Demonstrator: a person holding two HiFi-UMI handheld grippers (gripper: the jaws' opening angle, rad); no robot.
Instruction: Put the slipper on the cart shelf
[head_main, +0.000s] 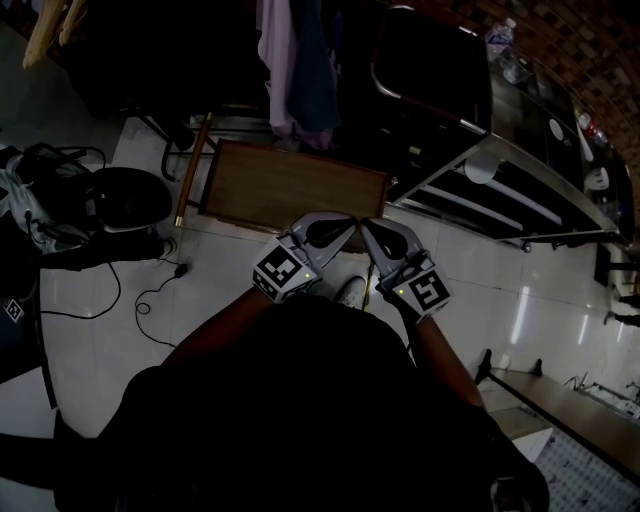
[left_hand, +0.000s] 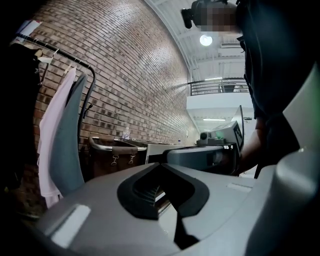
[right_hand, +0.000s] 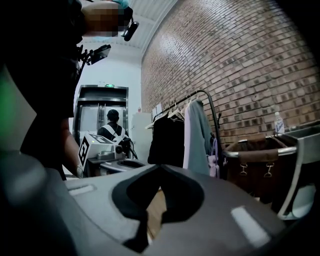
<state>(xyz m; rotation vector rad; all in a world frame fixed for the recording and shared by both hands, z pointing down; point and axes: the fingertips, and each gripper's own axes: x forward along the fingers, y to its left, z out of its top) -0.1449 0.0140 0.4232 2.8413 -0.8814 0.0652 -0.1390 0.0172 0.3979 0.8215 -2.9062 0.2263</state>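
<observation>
A: Has either gripper got hold of anything?

B: No. The left gripper (left_hand: 162, 192) has its jaws pressed together with nothing between them. The right gripper (right_hand: 159, 195) is the same, closed tight and empty. The person holds them side by side in front of the body, tips almost meeting, over the near edge of a wooden board (head_main: 290, 185) lying flat on the tiles.

A: And the thing they're meant to move?

B: What I take for the slipper (head_main: 481, 170) is a pale rounded shape on a shelf at the near end of the cart (head_main: 545, 183), well off to the right of both grippers. It's dim in here, so I can't swear to it.

A: What's the white bit by the feet?

B: A white shoe (head_main: 350, 292), on the floor just below the grippers, close against the person. I can't tell whether it's on a foot.

A: Anything else around?

B: A rack of clothes (right_hand: 197, 135) along the brick wall (right_hand: 240, 55), with a brown hamper (right_hand: 252, 165) between it and the cart
</observation>
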